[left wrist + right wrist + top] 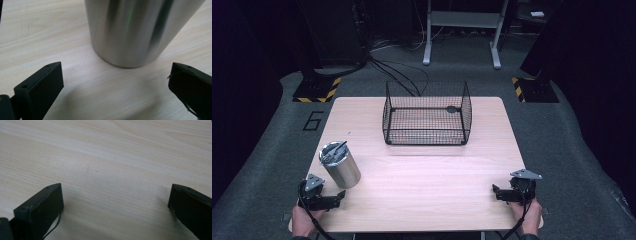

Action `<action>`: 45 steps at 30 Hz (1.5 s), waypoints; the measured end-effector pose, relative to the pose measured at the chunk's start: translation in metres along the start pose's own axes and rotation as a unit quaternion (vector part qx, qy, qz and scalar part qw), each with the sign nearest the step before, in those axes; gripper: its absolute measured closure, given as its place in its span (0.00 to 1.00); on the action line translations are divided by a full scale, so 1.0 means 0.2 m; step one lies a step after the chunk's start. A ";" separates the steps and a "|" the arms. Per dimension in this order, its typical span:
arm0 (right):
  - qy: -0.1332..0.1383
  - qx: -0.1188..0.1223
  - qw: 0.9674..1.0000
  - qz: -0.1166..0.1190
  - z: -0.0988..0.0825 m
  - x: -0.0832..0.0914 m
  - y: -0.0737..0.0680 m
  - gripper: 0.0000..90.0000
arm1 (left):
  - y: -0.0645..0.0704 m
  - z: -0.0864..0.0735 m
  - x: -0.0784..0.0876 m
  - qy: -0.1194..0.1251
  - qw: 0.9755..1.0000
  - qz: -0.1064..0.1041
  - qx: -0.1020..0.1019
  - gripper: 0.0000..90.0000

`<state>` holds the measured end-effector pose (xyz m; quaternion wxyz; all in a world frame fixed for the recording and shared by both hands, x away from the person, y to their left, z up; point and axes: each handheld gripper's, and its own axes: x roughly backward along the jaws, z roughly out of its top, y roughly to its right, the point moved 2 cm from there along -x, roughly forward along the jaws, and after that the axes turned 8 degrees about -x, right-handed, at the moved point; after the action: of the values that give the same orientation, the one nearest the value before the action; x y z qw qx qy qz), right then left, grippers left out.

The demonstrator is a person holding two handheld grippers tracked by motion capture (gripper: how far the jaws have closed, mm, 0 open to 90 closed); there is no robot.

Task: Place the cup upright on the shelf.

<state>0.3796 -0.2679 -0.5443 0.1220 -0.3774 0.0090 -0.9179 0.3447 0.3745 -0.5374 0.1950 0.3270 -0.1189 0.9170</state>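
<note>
A brushed steel tumbler [340,164] with a dark lid stands upright on the left of the wooden table [422,175]. My left gripper [338,197] lies just in front of it at the near left edge, open, with nothing between its jaws. In the left gripper view the tumbler [135,30] rises close ahead, a little beyond the gripper [116,80]. My right gripper [495,192] rests at the near right edge, open over bare wood [115,170]. A black wire basket [427,114] stands at the far middle of the table.
A small dark object [453,109] lies inside the basket near its far right. Beyond the table are grey carpet, cables, stand bases with yellow-black tape [318,89] and a white frame's legs [462,30]. A hand holds each gripper at the table's near edge.
</note>
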 end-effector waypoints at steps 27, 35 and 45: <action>0.000 0.000 1.000 -0.001 0.00 0.00 0.00 0.00 | -0.01 0.22 0.19 0.117 0.993 -0.023 0.013 0.00; 0.000 0.000 1.000 -0.001 0.00 0.00 0.00 0.00 | -0.02 0.30 0.20 0.132 0.991 -0.022 0.006 0.00; 0.000 0.000 1.000 -0.001 0.00 0.00 0.00 0.00 | -0.04 0.38 0.20 0.152 0.988 -0.027 0.006 0.00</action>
<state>0.3795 -0.2680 -0.5442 0.1209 -0.3774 0.0088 -0.9181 0.3625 0.3669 -0.4535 0.2333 0.1879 -0.0741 0.9512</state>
